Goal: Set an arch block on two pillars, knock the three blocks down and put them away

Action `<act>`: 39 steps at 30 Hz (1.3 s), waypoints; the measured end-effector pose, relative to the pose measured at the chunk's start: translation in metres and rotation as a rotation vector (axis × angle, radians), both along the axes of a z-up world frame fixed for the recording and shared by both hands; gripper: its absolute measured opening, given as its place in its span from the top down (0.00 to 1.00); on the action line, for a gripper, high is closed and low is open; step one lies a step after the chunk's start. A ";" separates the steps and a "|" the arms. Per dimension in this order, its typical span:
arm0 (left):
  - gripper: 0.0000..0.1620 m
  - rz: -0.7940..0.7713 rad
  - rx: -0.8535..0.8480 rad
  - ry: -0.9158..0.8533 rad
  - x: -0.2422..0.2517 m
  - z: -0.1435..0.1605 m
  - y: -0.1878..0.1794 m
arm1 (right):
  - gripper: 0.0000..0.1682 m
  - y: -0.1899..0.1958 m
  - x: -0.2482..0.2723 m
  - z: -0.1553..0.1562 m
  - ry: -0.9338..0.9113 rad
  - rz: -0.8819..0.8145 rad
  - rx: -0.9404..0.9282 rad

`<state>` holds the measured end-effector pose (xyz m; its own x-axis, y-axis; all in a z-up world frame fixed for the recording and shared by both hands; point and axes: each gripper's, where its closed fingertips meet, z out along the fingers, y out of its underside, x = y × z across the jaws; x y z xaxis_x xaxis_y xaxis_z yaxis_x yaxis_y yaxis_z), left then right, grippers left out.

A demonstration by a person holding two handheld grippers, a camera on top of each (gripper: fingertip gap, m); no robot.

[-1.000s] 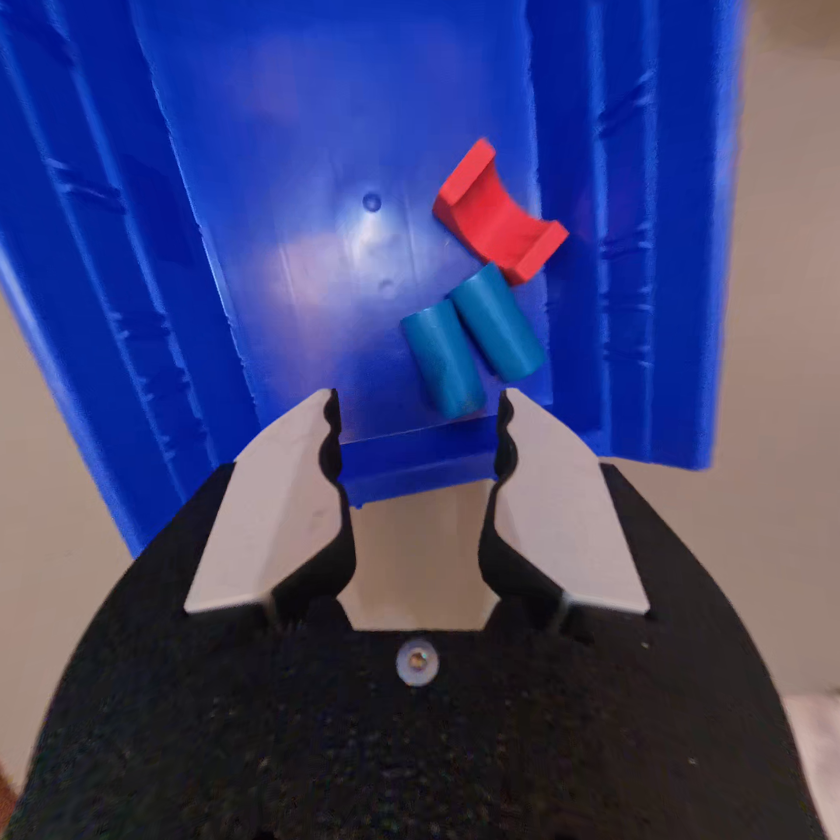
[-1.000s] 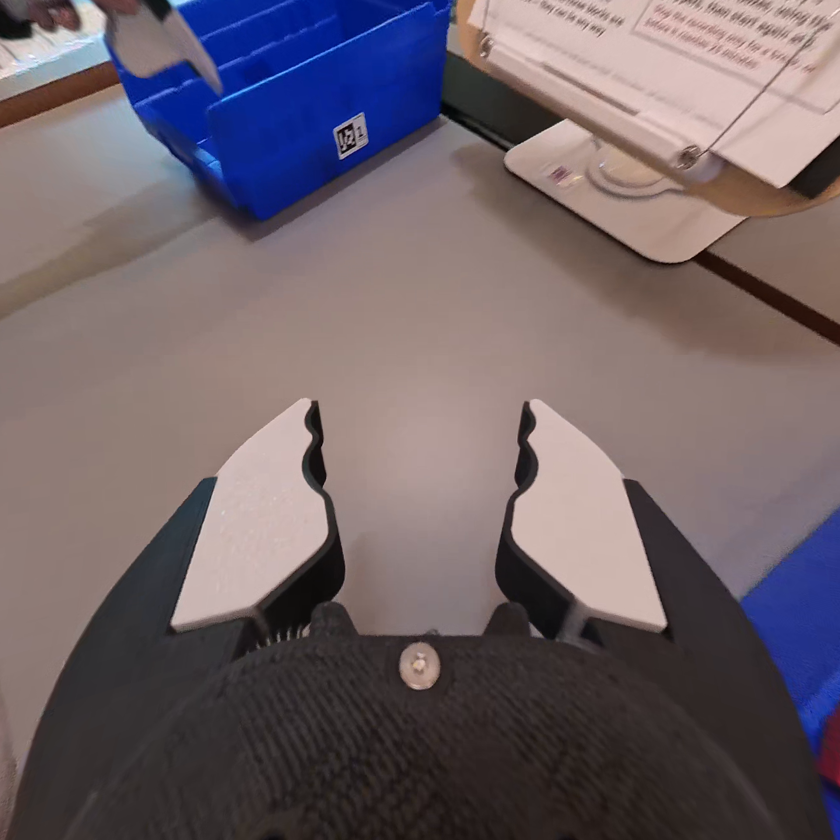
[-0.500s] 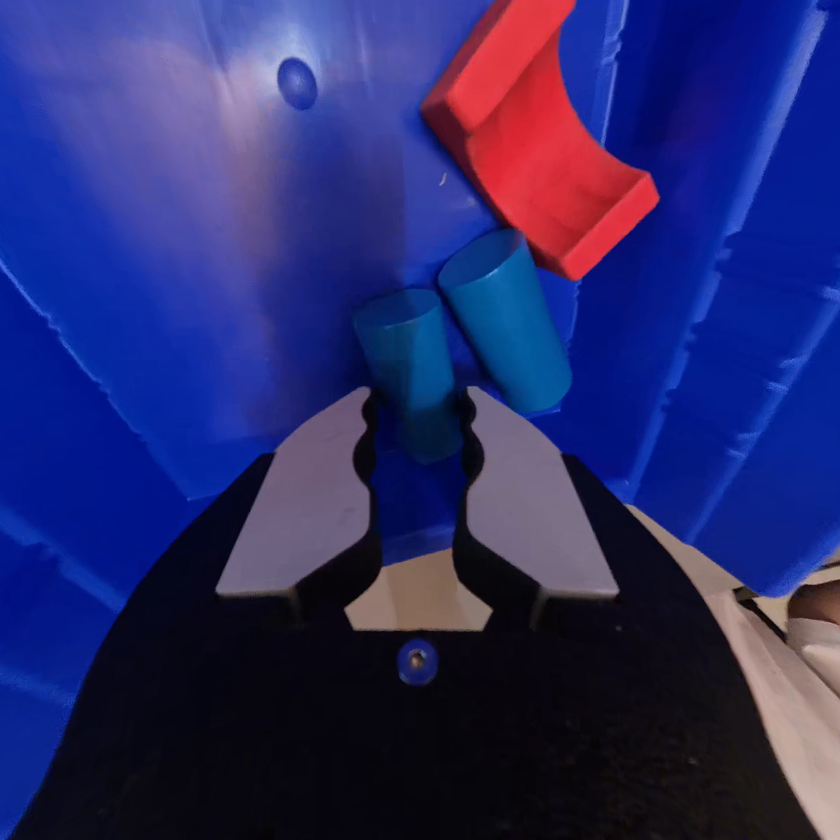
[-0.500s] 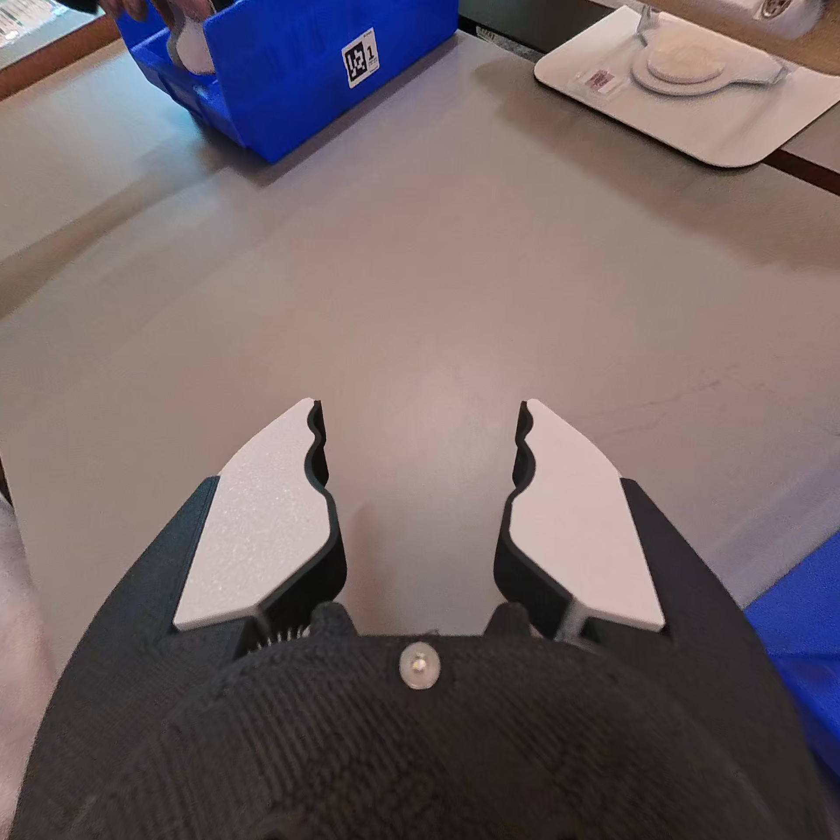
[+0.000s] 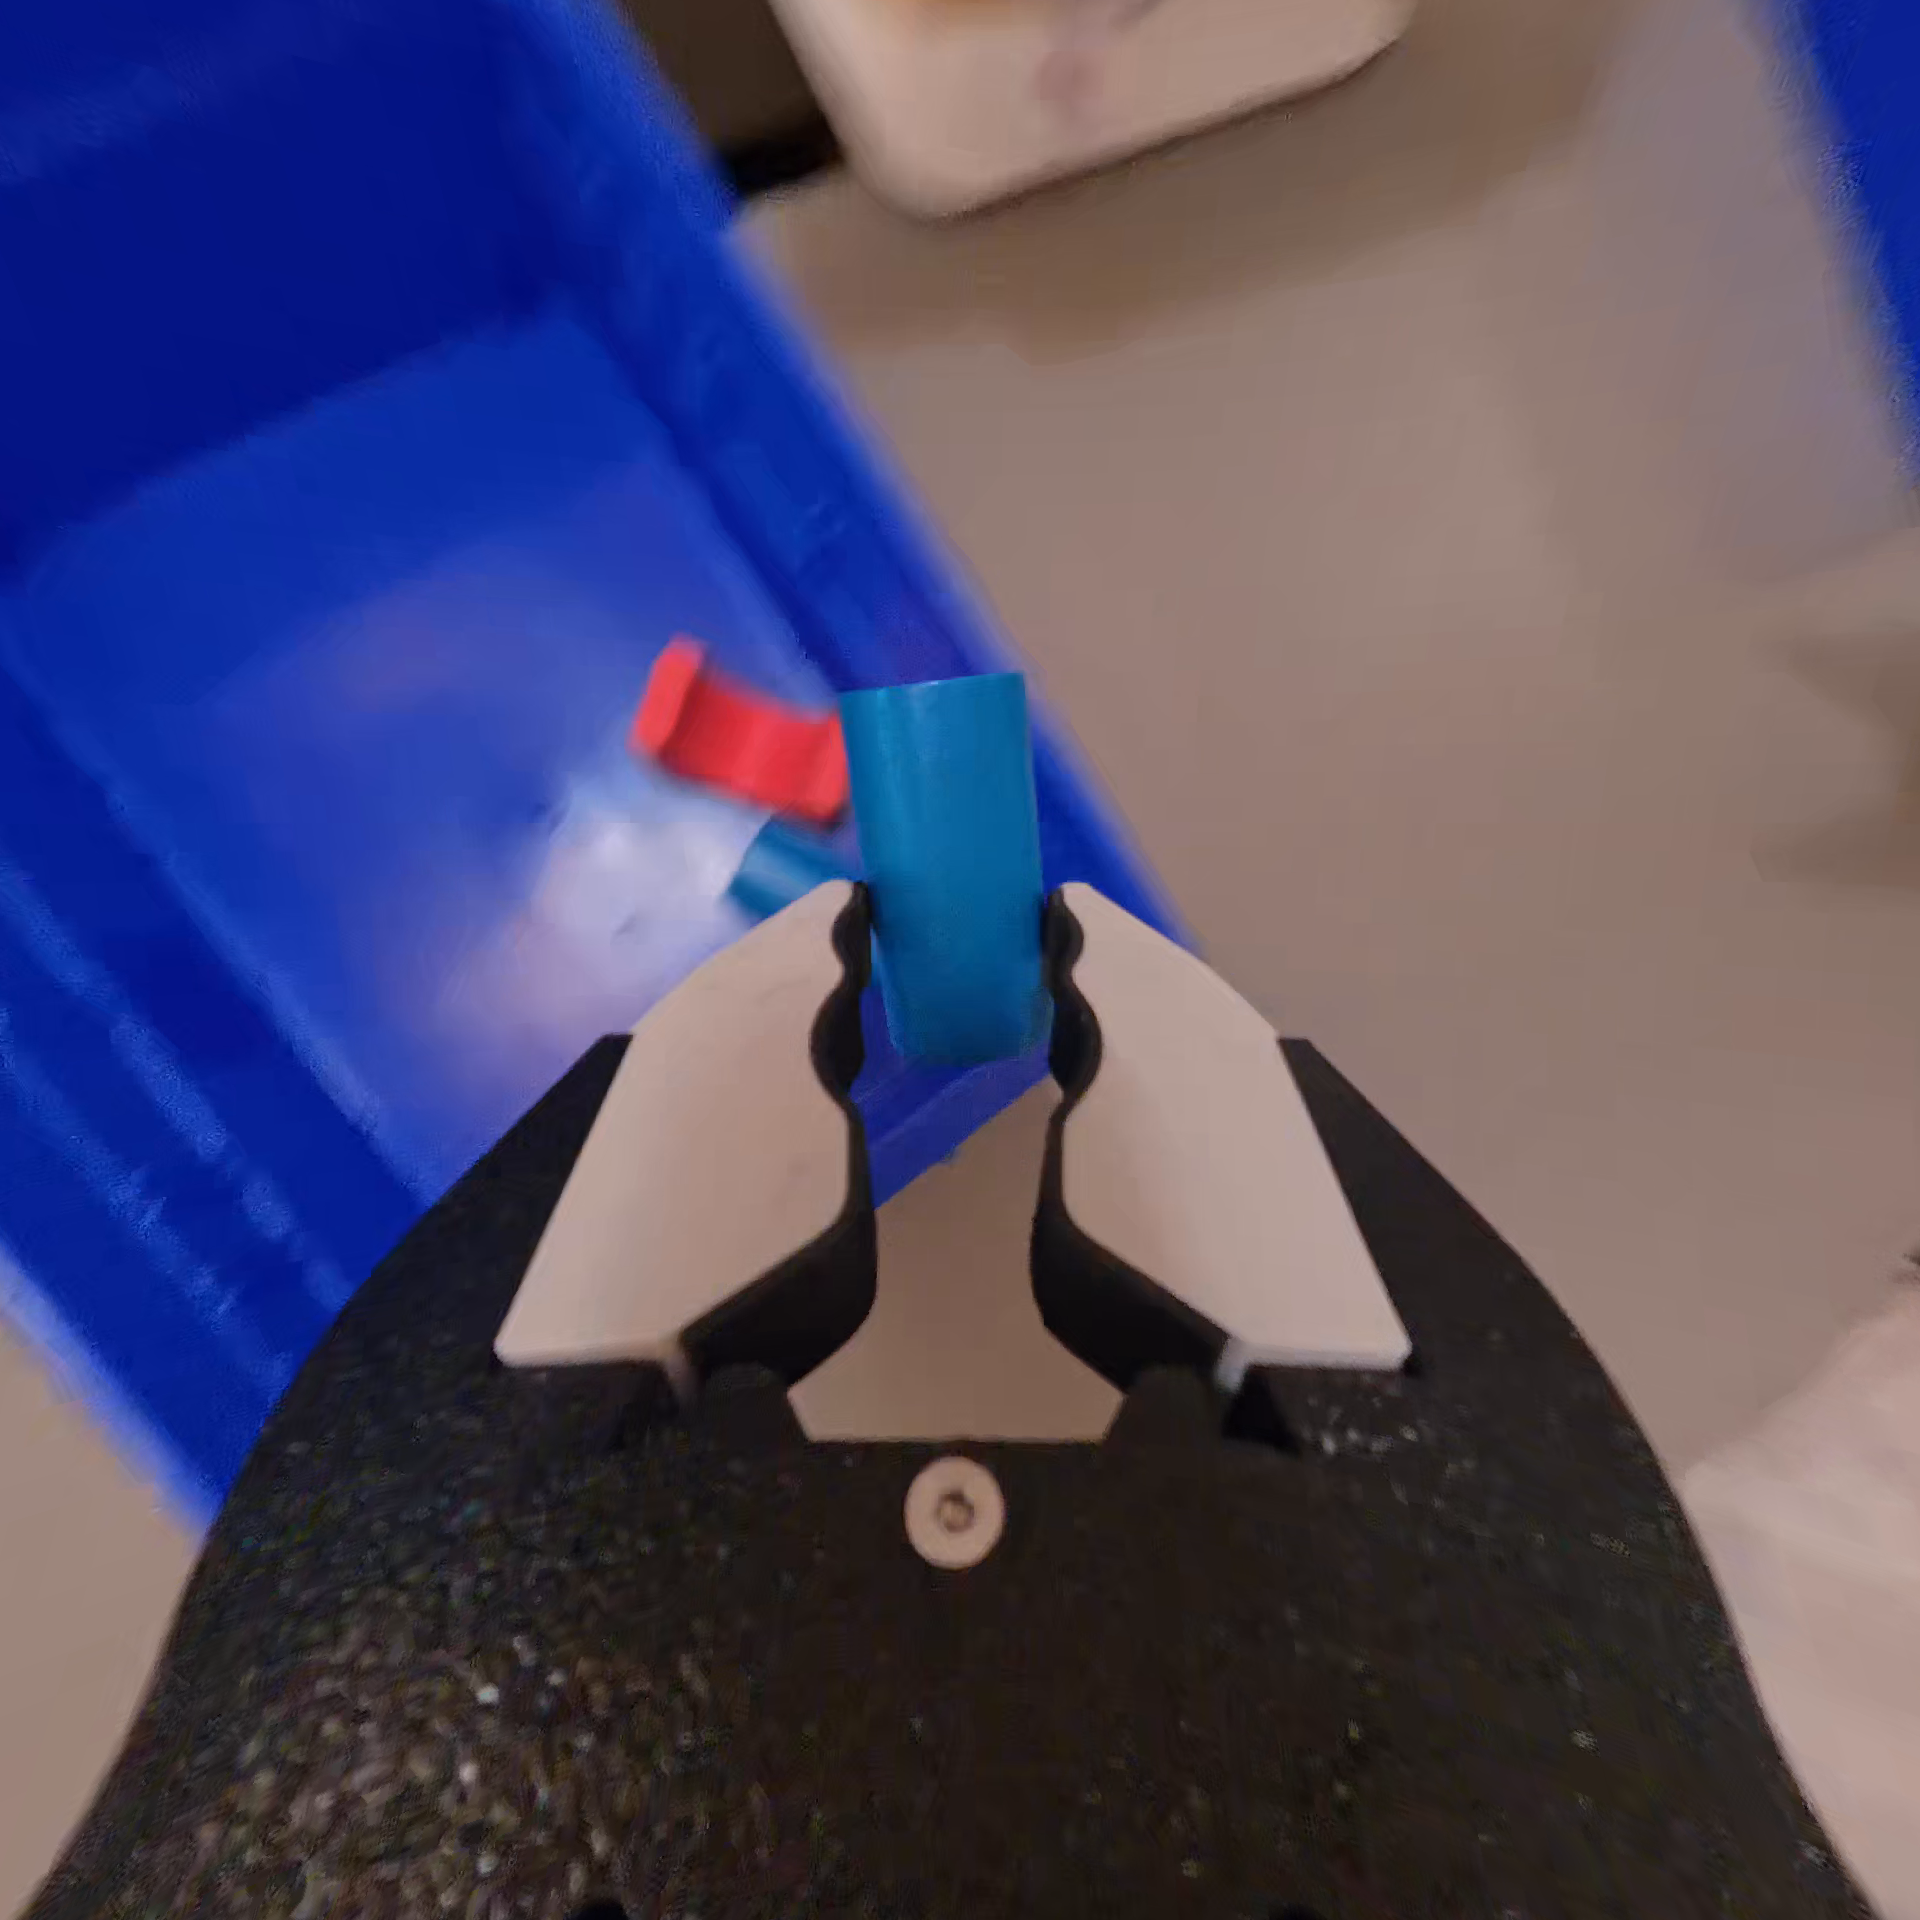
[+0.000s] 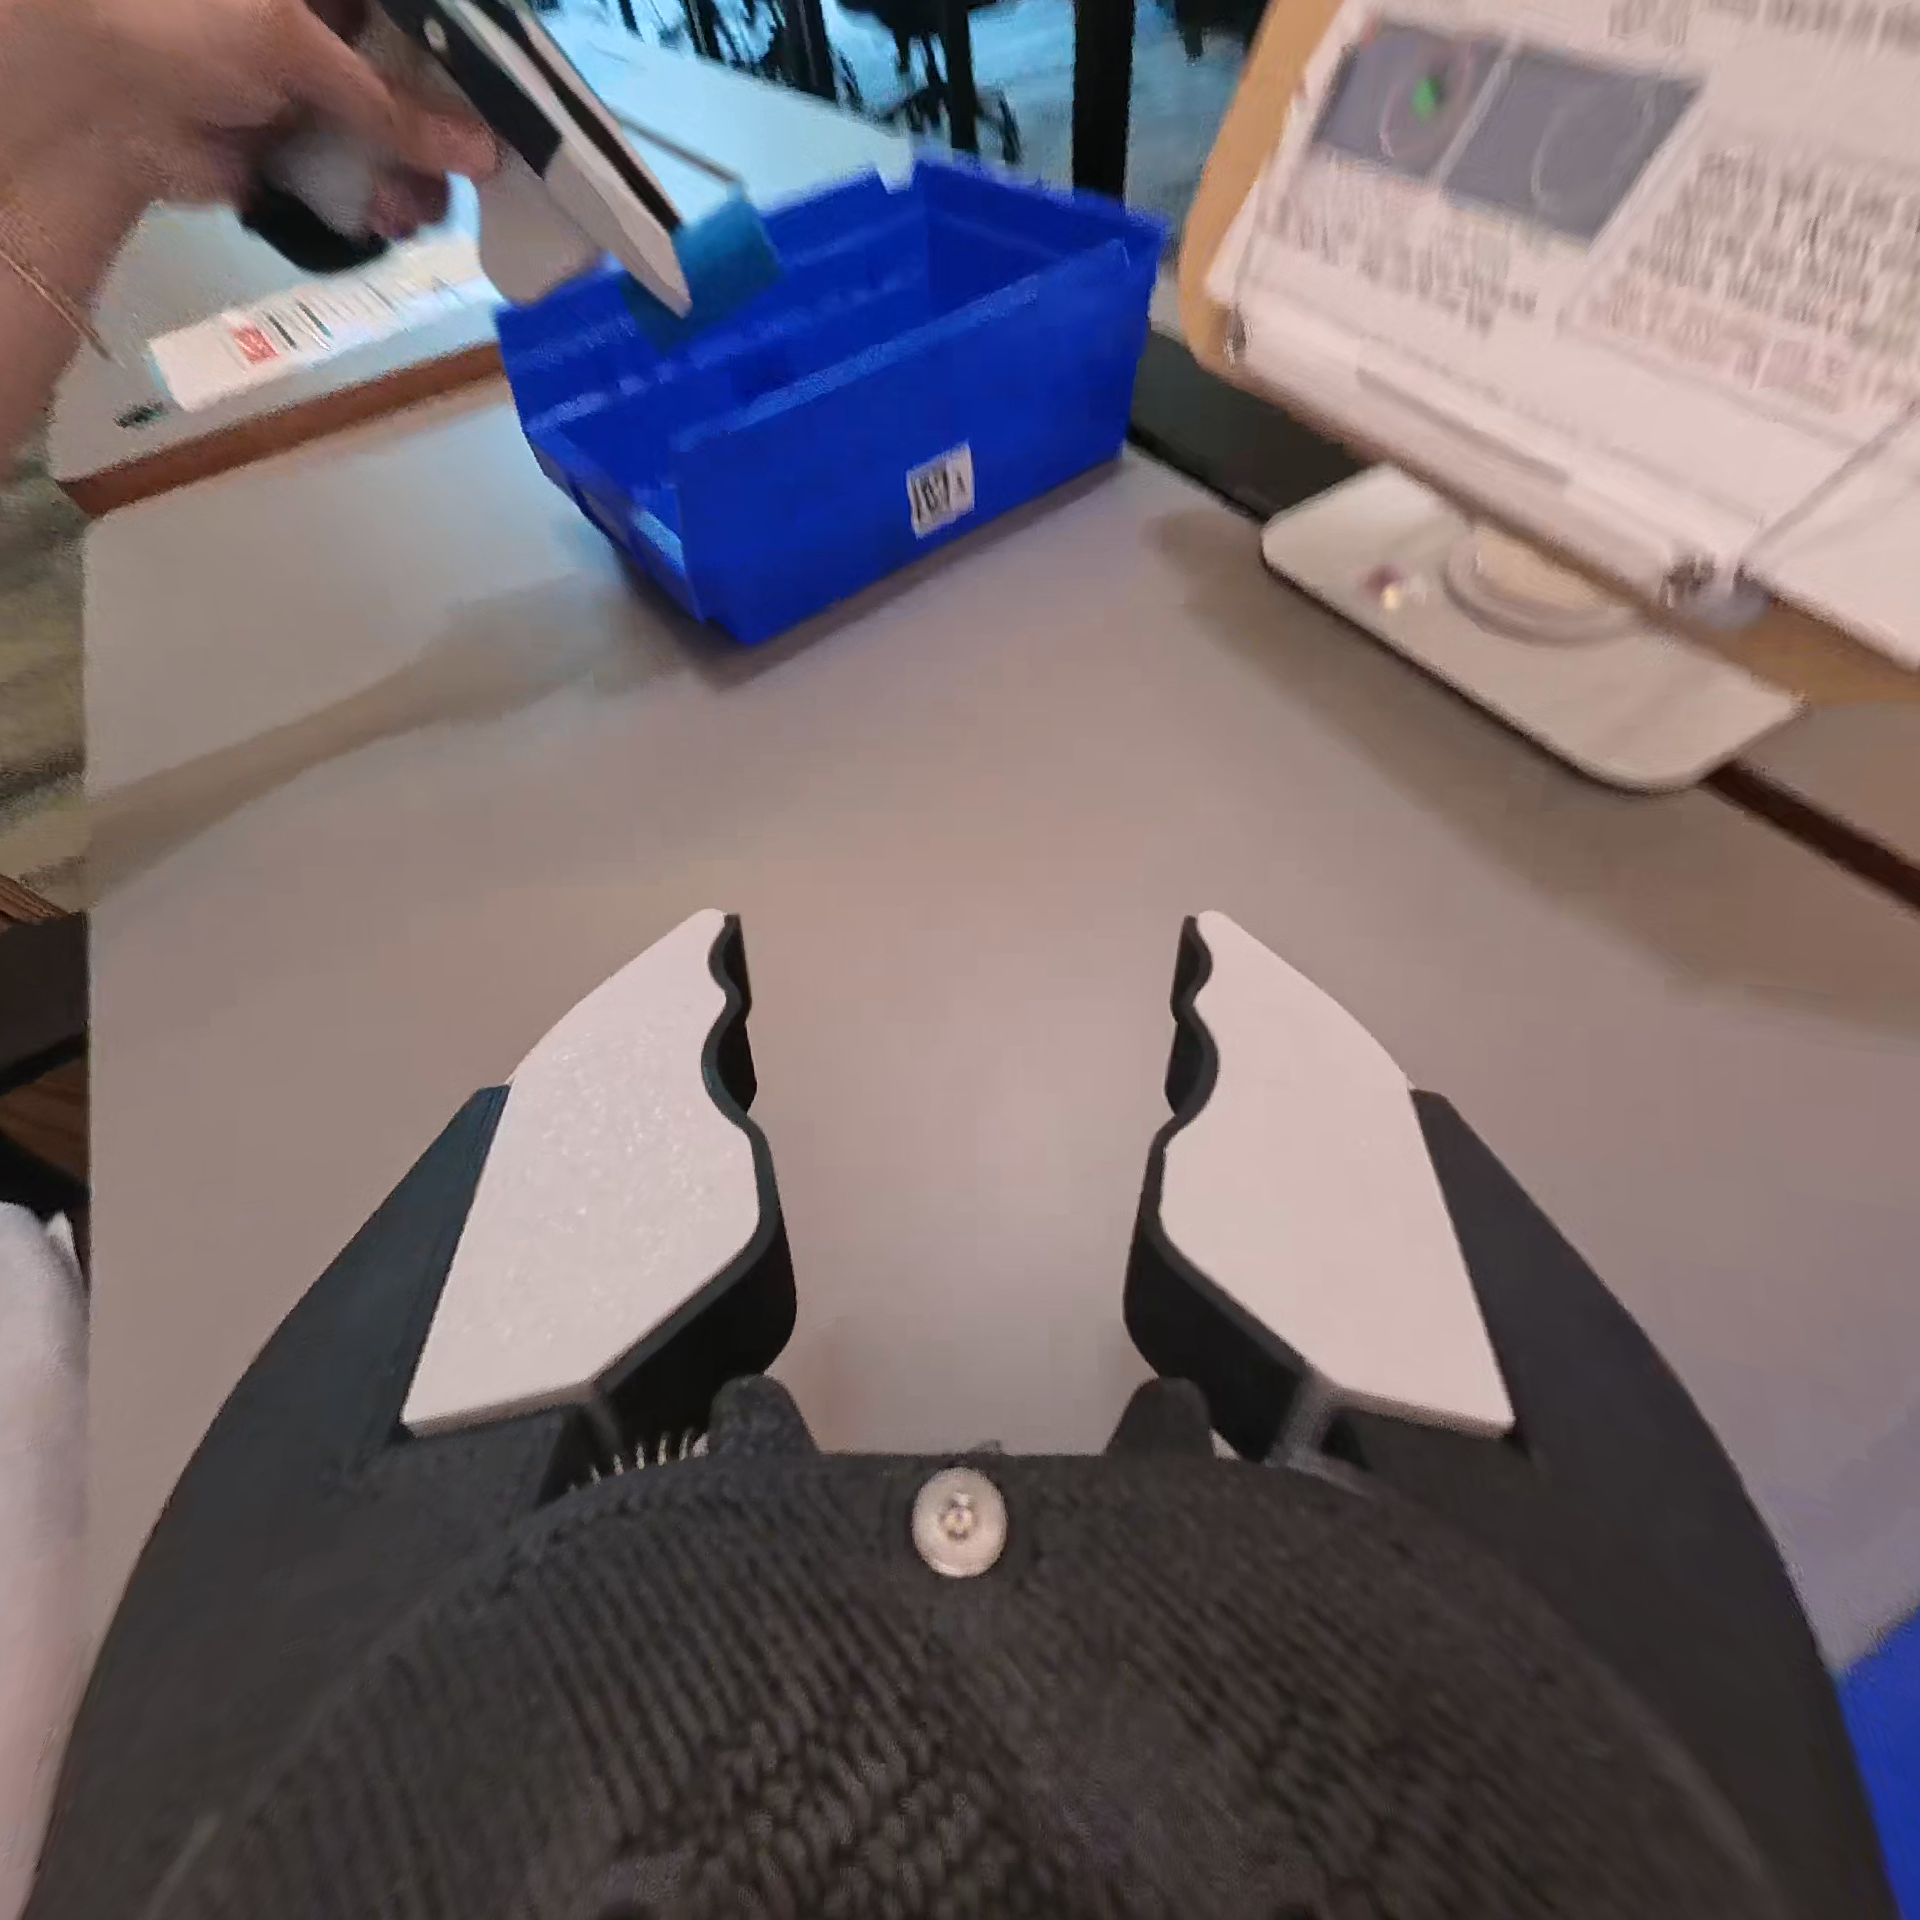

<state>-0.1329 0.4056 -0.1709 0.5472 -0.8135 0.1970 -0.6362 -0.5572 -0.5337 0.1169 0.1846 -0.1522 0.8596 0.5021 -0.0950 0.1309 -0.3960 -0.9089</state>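
Cylinder [image 5: 951, 873] clamped in my left tool [image 5: 954, 940], lifted above the blue bin [image 5: 312, 644].
Red block [image 5: 743, 743] and another cylinder [image 5: 774, 878] lie inside; right tool [image 6: 961, 1023] spread, empty, over the counter [image 6: 935, 748].

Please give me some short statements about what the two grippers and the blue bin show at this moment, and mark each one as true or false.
1. The left gripper is shut on a teal cylinder. True.
2. The right gripper holds a red block. False: its fingers stand open and empty above the grey table.
3. A red curved block lies inside the blue bin. True.
4. The blue bin holds no other teal cylinder. False: a second teal cylinder lies near the red curved block.
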 end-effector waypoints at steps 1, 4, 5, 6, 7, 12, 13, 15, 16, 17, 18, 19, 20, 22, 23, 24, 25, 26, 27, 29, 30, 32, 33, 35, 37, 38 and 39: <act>0.80 -0.072 0.036 -0.096 0.015 0.017 -0.012 | 0.54 0.005 -0.005 0.011 0.017 0.025 0.046; 0.80 -0.341 0.146 -0.362 0.063 0.059 -0.066 | 0.55 0.015 -0.027 0.044 0.087 0.131 0.154; 0.80 -0.426 0.172 -0.441 0.077 0.069 -0.087 | 0.56 0.017 -0.034 0.057 0.112 0.173 0.198; 0.80 -0.498 0.190 -0.516 0.089 0.077 -0.107 | 0.56 0.018 -0.042 0.069 0.136 0.222 0.245; 0.80 -0.556 0.201 -0.586 0.100 0.083 -0.125 | 0.56 0.017 -0.049 0.078 0.158 0.273 0.281; 0.80 -0.748 0.241 -0.772 0.138 0.085 -0.185 | 0.68 0.014 -0.073 0.103 0.244 0.424 0.340; 0.80 -0.768 0.249 -0.782 0.143 0.081 -0.191 | 0.69 0.015 -0.074 0.103 0.234 0.430 0.330; 0.80 -0.803 0.250 -0.803 0.151 0.077 -0.201 | 0.69 0.012 -0.077 0.096 0.189 0.466 0.303; 0.80 -0.818 0.248 -0.812 0.153 0.075 -0.206 | 0.68 0.010 -0.078 0.094 0.165 0.481 0.297; 0.80 -0.833 0.246 -0.816 0.155 0.074 -0.210 | 0.68 0.008 -0.080 0.091 0.145 0.496 0.296; 0.80 -0.848 0.245 -0.820 0.157 0.072 -0.213 | 0.68 0.006 -0.081 0.089 0.123 0.513 0.292; 0.80 -0.862 0.242 -0.822 0.159 0.071 -0.216 | 0.68 0.005 -0.082 0.086 0.102 0.523 0.284; 0.80 -0.872 0.243 -0.820 0.160 0.069 -0.219 | 0.69 0.005 -0.083 0.082 0.083 0.526 0.272; 0.80 -0.892 0.254 -0.819 0.163 0.067 -0.223 | 0.72 0.004 -0.084 0.078 0.058 0.537 0.262; 0.80 -0.903 0.258 -0.821 0.163 0.066 -0.226 | 0.74 0.004 -0.085 0.077 0.056 0.544 0.258; 0.80 -0.907 0.264 -0.820 0.164 0.066 -0.227 | 0.75 0.003 -0.087 0.077 0.060 0.555 0.251; 0.80 -0.907 0.268 -0.817 0.164 0.066 -0.227 | 0.77 0.001 -0.088 0.077 0.063 0.566 0.248; 0.80 -0.905 0.271 -0.816 0.165 0.065 -0.227 | 0.80 0.000 -0.089 0.076 0.061 0.577 0.248; 0.80 -0.904 0.270 -0.817 0.164 0.065 -0.227 | 0.81 0.000 -0.089 0.076 0.056 0.578 0.248; 0.81 -0.904 0.269 -0.809 0.164 0.063 -0.226 | 0.81 0.000 -0.090 0.074 0.035 0.581 0.240; 0.81 -0.902 0.277 -0.799 0.164 0.062 -0.226 | 0.81 0.000 -0.091 0.072 0.020 0.582 0.234; 0.81 -0.887 0.284 -0.770 0.164 0.058 -0.224 | 0.81 0.002 -0.091 0.067 -0.029 0.578 0.217; 0.80 -0.852 0.282 -0.756 0.165 0.056 -0.221 | 0.81 0.005 -0.088 0.064 -0.068 0.554 0.218; 0.60 -0.765 0.279 -0.727 0.167 0.051 -0.210 | 0.81 0.024 -0.069 0.057 -0.148 0.413 0.205; 0.57 -0.674 0.296 -0.664 0.168 0.040 -0.196 | 0.81 0.046 -0.036 0.041 -0.203 0.230 0.124; 0.55 -0.638 0.307 -0.630 0.167 0.034 -0.190 | 0.81 0.055 -0.018 0.030 -0.235 0.154 0.080; 0.55 -0.610 0.317 -0.601 0.165 0.028 -0.186 | 0.81 0.063 0.000 0.017 -0.275 0.083 0.042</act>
